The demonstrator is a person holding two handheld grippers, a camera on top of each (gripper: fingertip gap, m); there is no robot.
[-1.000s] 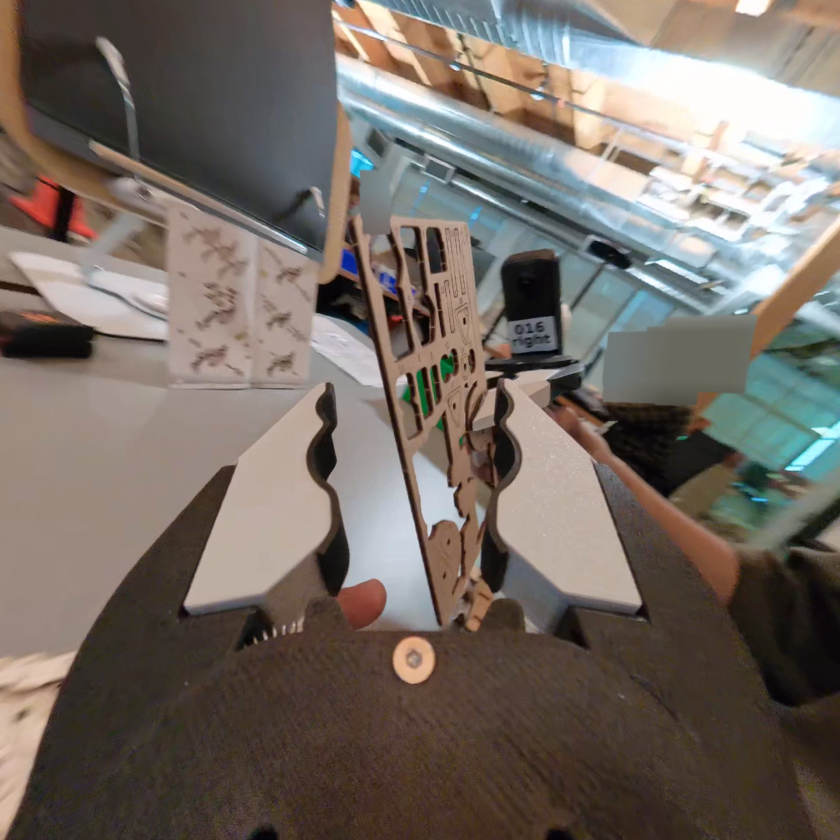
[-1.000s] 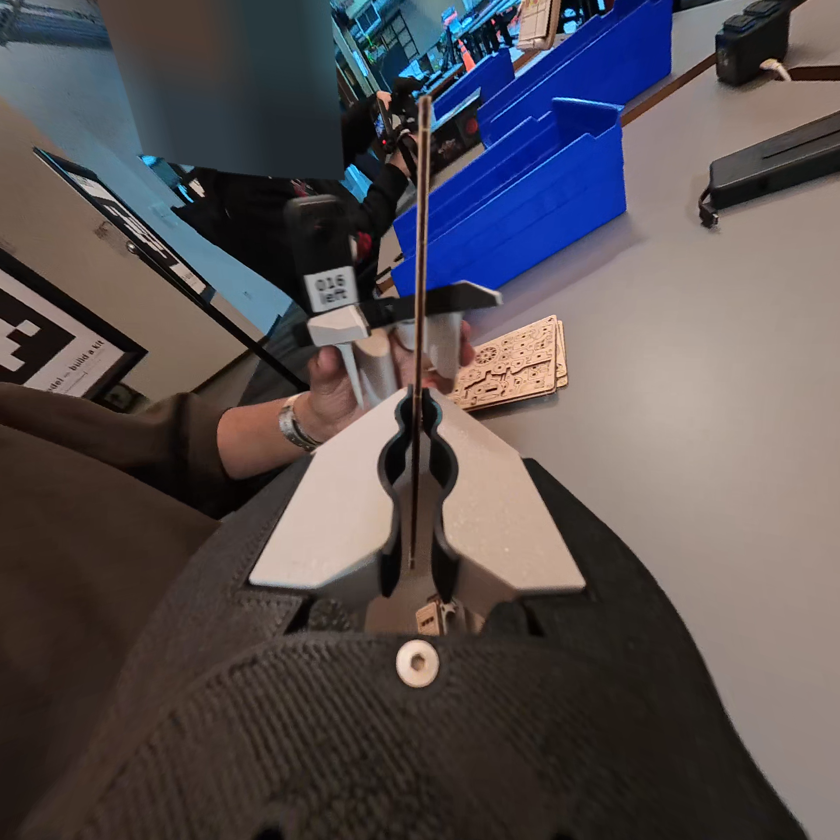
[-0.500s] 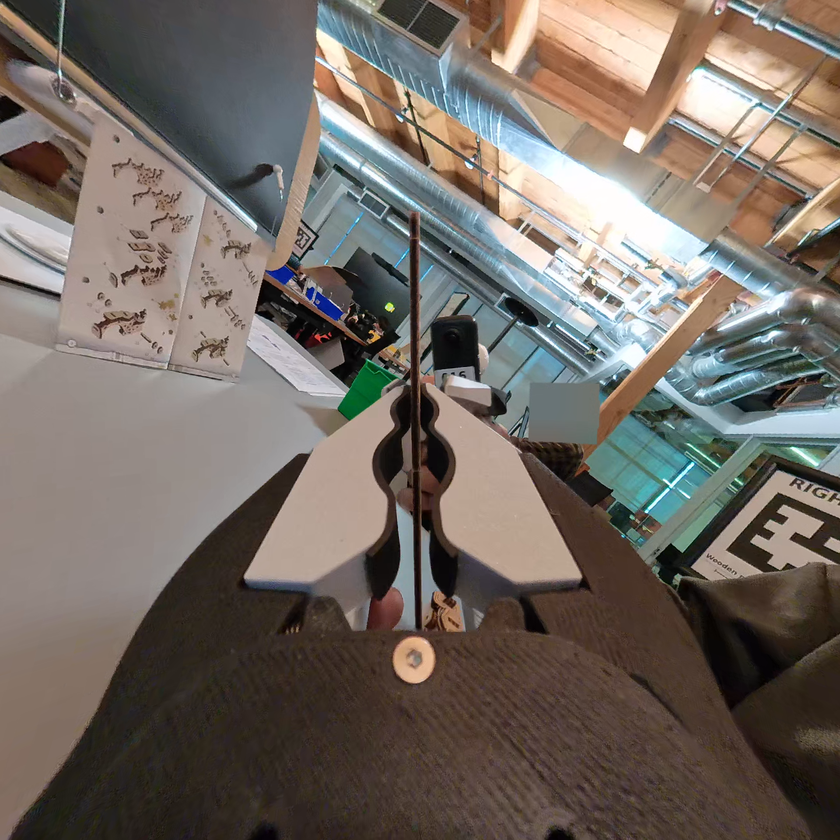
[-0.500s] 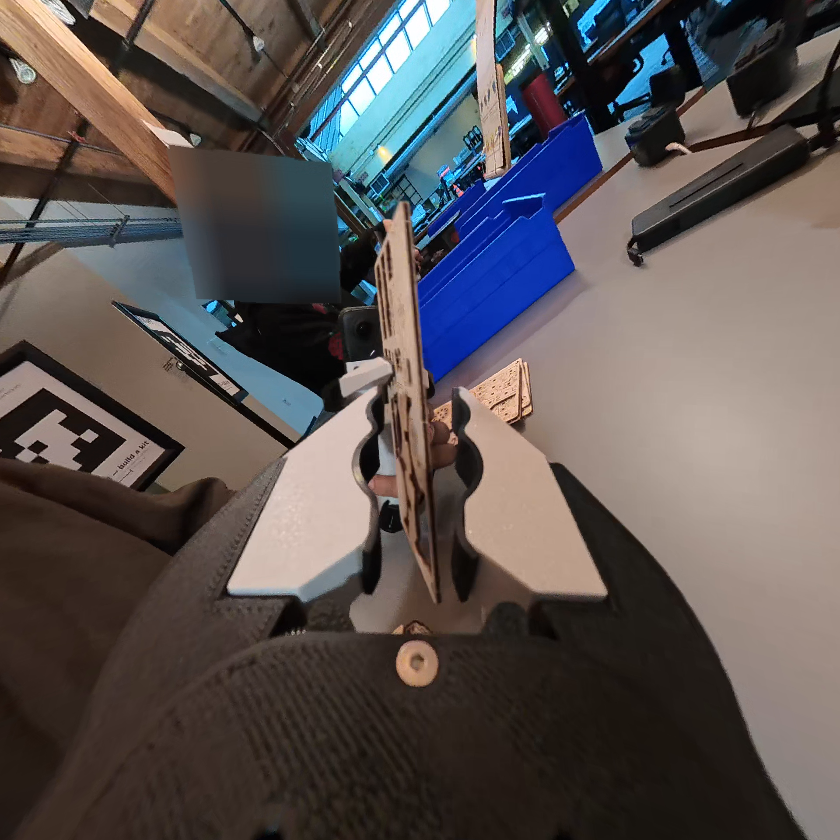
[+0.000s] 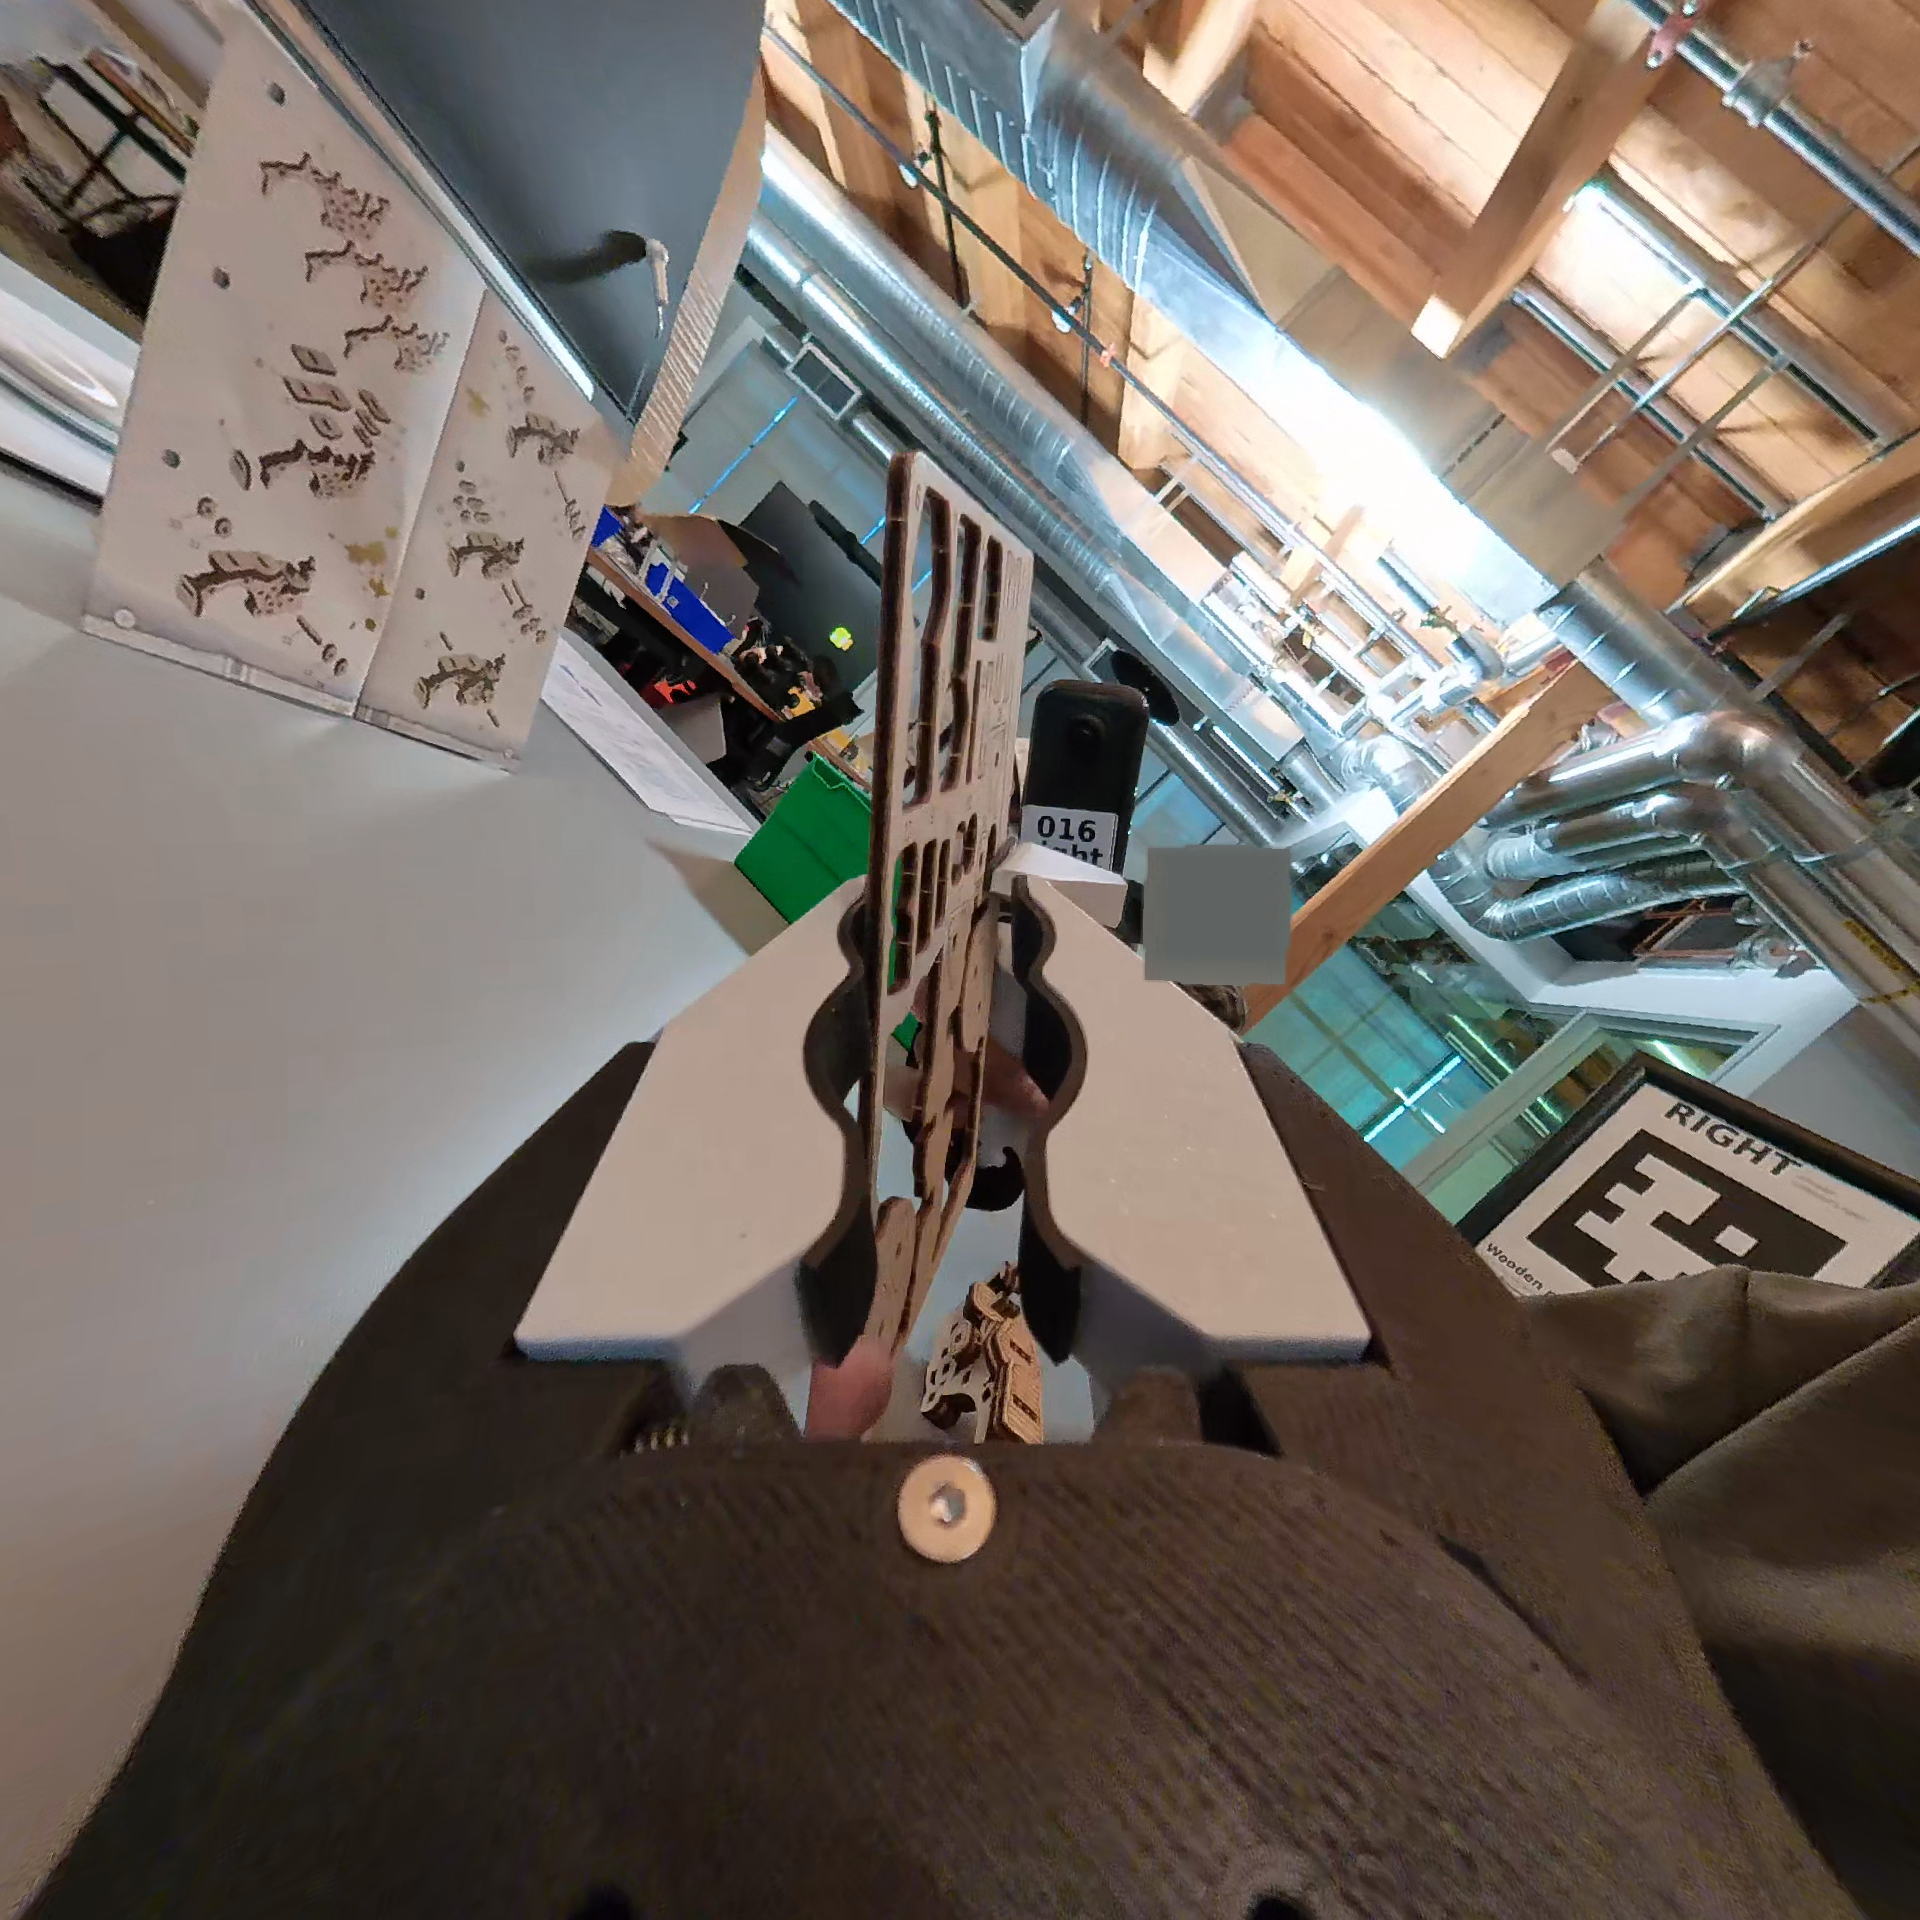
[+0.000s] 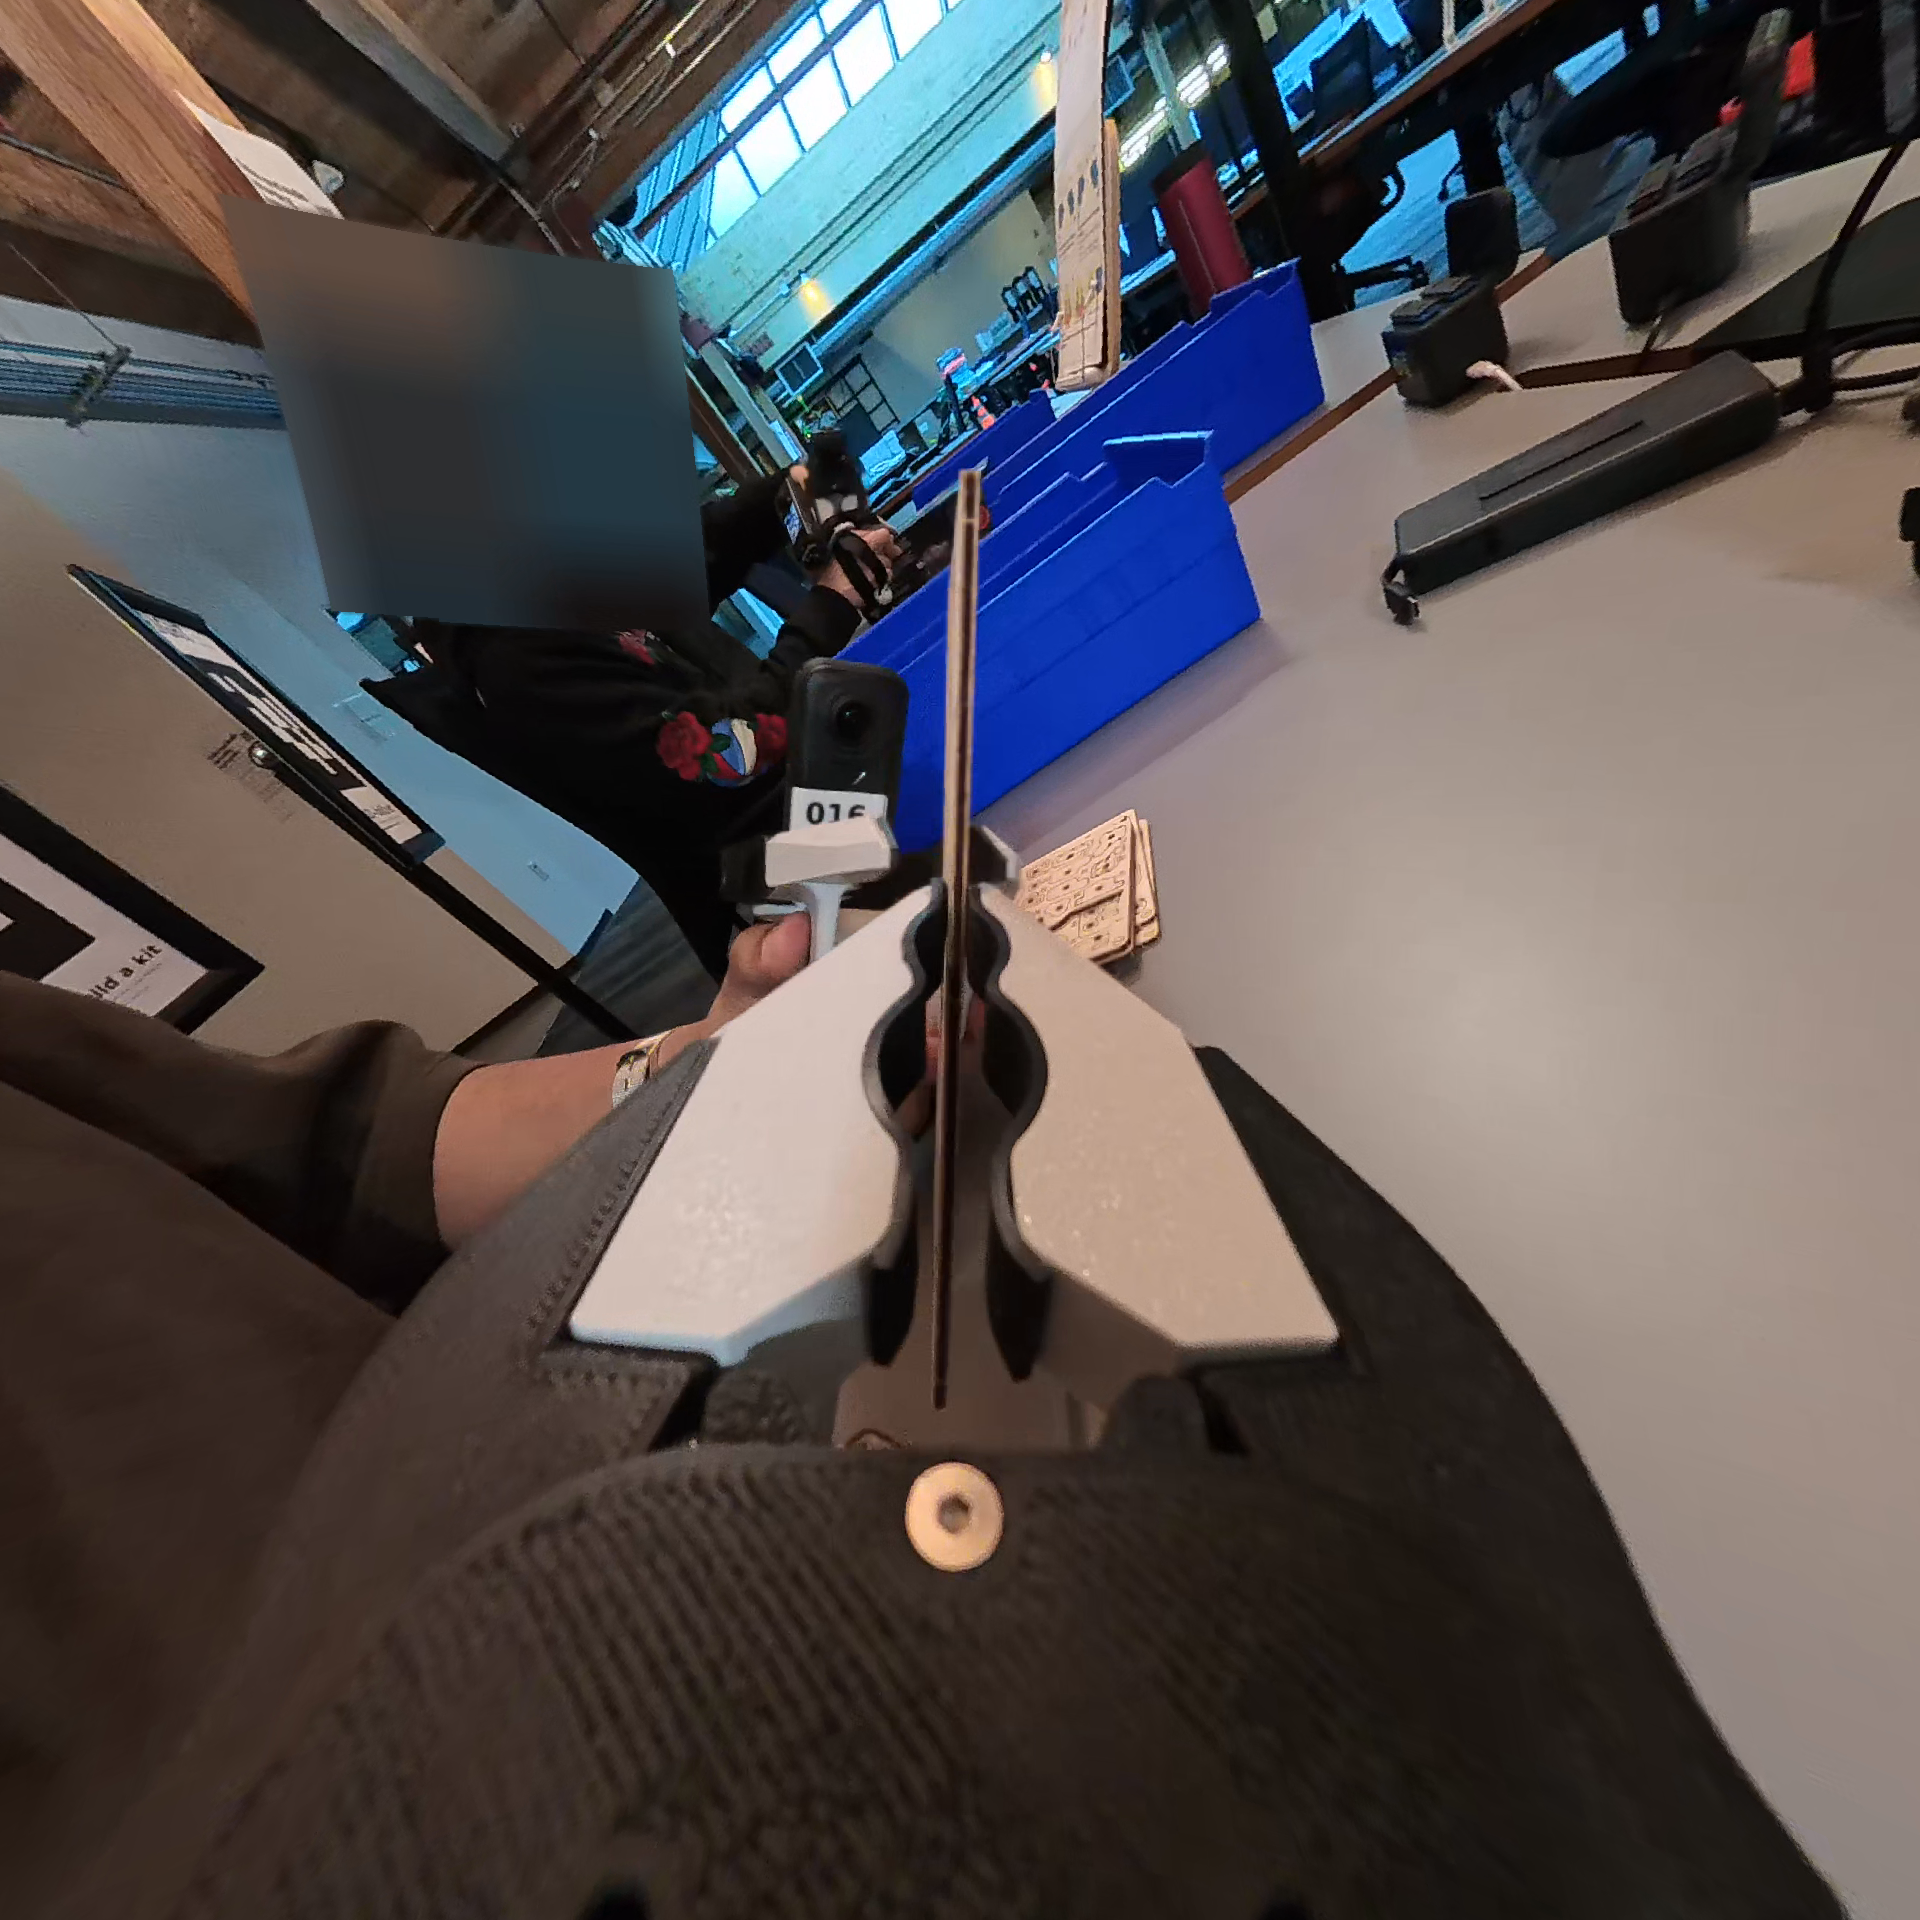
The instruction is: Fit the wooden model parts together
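A thin laser-cut wooden parts sheet (image 5: 951,665) stands upright in the air between both grippers. My right gripper (image 6: 961,899) is shut on it, and the sheet shows edge-on in the right wrist view (image 6: 964,675). My left gripper (image 5: 940,914) is open around the same sheet, which leans toward its left finger, with a gap on the right side. A small wooden model piece (image 5: 982,1361) and a fingertip (image 5: 847,1392) show low between the left fingers. A stack of wooden sheets (image 6: 1091,894) lies on the table.
The grey table (image 6: 1558,935) carries blue bins (image 6: 1091,582) and a black bar (image 6: 1579,488) farther back. Standing instruction sheets (image 5: 312,416) and a green bin (image 5: 810,842) lie beyond the left gripper. A person in dark clothes sits behind. Left and right tips are no more than a few centimetres apart.
Half a second ago the left gripper was shut on the sheet and the right was open. Now the right has closed on it and the left has opened.
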